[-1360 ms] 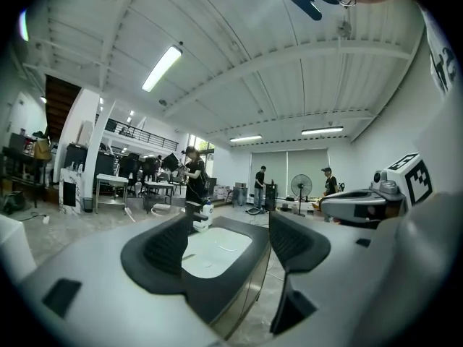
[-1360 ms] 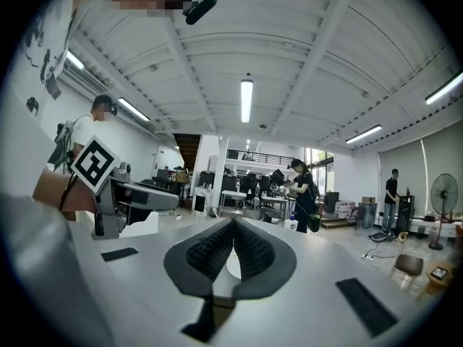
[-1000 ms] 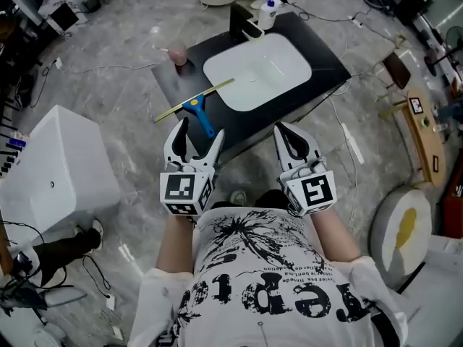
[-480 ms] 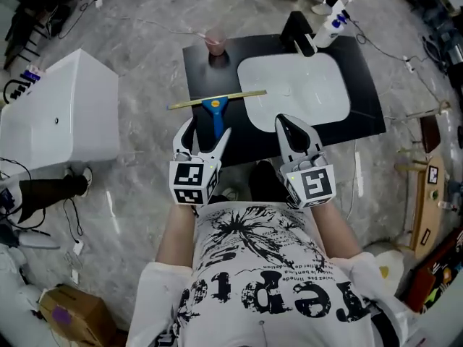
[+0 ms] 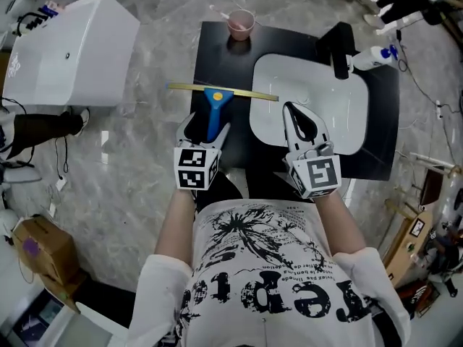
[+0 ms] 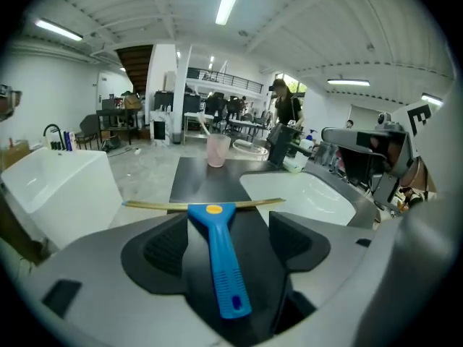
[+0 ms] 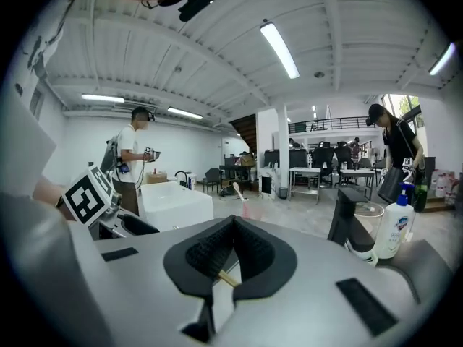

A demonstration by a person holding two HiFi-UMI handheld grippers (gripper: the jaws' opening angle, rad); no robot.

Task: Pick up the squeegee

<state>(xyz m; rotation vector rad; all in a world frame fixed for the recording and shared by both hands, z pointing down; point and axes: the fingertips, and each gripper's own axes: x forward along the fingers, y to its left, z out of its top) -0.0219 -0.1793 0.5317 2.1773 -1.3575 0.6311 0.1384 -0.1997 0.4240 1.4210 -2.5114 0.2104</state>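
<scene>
The squeegee (image 5: 214,110) lies flat on the black counter (image 5: 217,56), its blue handle pointing toward me and its yellow blade (image 5: 246,93) lying crosswise at the far end. My left gripper (image 5: 205,131) is open and straddles the handle, one finger on each side. In the left gripper view the handle (image 6: 221,259) runs between the two dark pads (image 6: 163,248) without touching either, and the left gripper (image 6: 228,238) holds nothing. My right gripper (image 5: 301,118) hovers over the near rim of the white basin, shut and empty, its right gripper (image 7: 233,226) tips pressed together.
A white sink basin (image 5: 269,132) is set in the counter's right half, with a black faucet (image 5: 337,49) and a soap bottle (image 5: 376,55) behind it. A pink cup (image 5: 241,24) stands at the counter's far edge. A large white tub (image 5: 72,49) sits on the floor to the left.
The head view has swung, so the counter now looks squarer on. The left gripper has moved forward, with more of the blue handle between its open jaws. The right gripper moved forward over the basin rim.
</scene>
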